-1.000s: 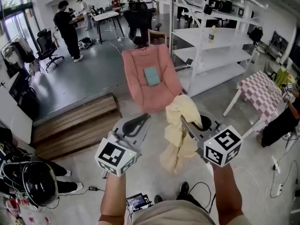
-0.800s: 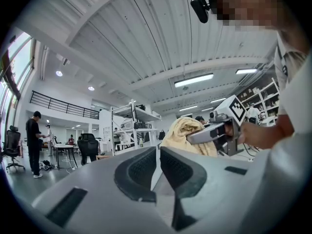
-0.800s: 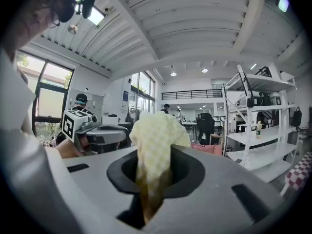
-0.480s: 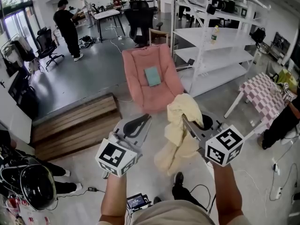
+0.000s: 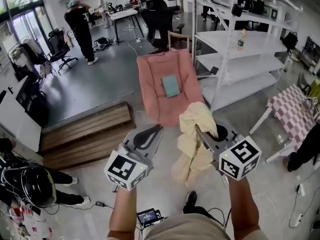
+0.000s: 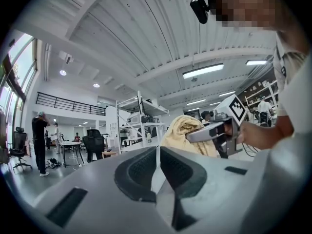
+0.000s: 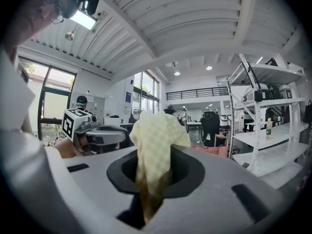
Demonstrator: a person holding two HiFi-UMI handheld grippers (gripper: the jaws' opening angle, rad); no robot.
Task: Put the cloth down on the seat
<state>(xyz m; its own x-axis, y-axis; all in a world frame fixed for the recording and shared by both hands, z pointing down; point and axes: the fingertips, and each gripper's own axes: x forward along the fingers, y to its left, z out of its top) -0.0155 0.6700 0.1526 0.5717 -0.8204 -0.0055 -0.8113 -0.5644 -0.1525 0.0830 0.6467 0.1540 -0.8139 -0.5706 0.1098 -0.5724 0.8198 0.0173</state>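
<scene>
A pale yellow cloth (image 5: 192,146) hangs from my right gripper (image 5: 198,130), whose jaws are shut on its upper part; in the right gripper view the cloth (image 7: 155,133) bulges up out of the pads. My left gripper (image 5: 153,132) is level beside it at the left, its black pads together with nothing between them (image 6: 159,150). The cloth (image 6: 187,130) shows to its right. Ahead on the floor stands the pink padded seat (image 5: 160,91), tilted back, with a small teal thing (image 5: 171,85) lying on it. The cloth is short of the seat, not touching it.
A white shelving rack (image 5: 237,59) stands right of the seat. A low wooden platform (image 5: 85,134) lies to the left. A pink-chequered bench (image 5: 295,106) is at the far right. A black office chair (image 5: 157,19) stands behind the seat. A person in black (image 5: 80,26) stands far left.
Both grippers and the view have advanced toward the pink seat, which now looks nearer and larger. The cloth still hangs in the right gripper, swaying slightly.
</scene>
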